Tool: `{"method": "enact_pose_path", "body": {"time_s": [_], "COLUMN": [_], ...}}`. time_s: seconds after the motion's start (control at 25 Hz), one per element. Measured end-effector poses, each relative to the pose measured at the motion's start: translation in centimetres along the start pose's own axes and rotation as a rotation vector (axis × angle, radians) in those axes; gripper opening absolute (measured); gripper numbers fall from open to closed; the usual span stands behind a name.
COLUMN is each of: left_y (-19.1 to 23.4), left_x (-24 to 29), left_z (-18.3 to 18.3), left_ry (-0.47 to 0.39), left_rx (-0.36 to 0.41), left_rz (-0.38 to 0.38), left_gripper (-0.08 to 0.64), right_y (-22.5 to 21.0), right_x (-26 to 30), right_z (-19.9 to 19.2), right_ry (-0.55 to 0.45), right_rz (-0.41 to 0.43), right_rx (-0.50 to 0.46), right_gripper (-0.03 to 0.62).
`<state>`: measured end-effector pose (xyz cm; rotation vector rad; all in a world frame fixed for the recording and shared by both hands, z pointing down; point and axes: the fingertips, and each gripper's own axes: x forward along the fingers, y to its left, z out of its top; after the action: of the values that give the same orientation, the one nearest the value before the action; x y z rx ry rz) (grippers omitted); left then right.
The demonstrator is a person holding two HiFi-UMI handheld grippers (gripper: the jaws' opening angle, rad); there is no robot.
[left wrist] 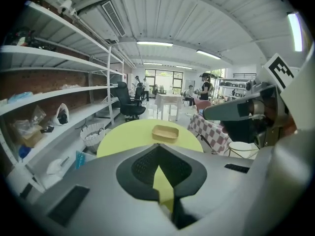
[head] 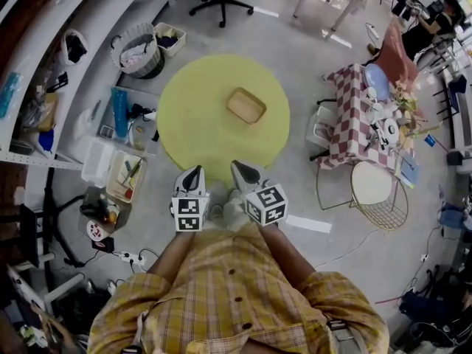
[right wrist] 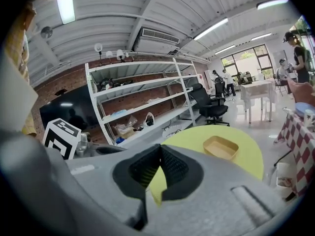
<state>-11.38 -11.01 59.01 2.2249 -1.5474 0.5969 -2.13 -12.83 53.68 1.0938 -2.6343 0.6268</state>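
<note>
1. Bright, even room light: ceiling tubes (left wrist: 154,43) overhead, daylight through far windows (left wrist: 162,76).
2. Tubes blow out to glare at upper frame edges in both gripper views.
3. Strong fisheye bending; black vignetted corners.
4. Near lens, left gripper (left wrist: 157,146) and right gripper (right wrist: 160,147) bodies look soft.
</note>
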Motion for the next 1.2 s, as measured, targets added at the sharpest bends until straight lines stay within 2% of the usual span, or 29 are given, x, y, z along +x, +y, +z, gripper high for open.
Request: {"method": "enact_pose_path", "body": {"time_s": [0.36,0.56,0.76,1.0,1.2], "left_y": [-0.7,-0.9,-0.6,0.0,0.5], "left_x": [3.0,3.7,4.6,5.7,7.1], "left_z": [0.7,0.7,-1.0,-1.5,-3.3], "left_ry": [0.038,0.048,0.117,0.182,0.244], "left_rx": [0.034,0.087,0.115,0.226,0.356], "left_rz": [0.019,0.015,0.023,-0.031,-0.084], "left_gripper": [-0.003,-0.003,-0.003,-0.003,-0.003], "right_y": [-2.5,-2.8,-2.3,-2.0,-1.9], "right_x": [0.8,0.9,2.0,3.3,4.3], "right_z": [-0.2,-0.6,-1.3,-0.9,-1.4], "right_ry": [0.031,0.039,0.070,0.080,0.088], "right_rz": [0.033,0.055,0.074,0.054,0.038], "right_rx": [0.009,0.001,-0.015,-0.016,-0.008], "right_gripper": [-0.003,-0.003,-0.003,-0.003,-0.003]}}
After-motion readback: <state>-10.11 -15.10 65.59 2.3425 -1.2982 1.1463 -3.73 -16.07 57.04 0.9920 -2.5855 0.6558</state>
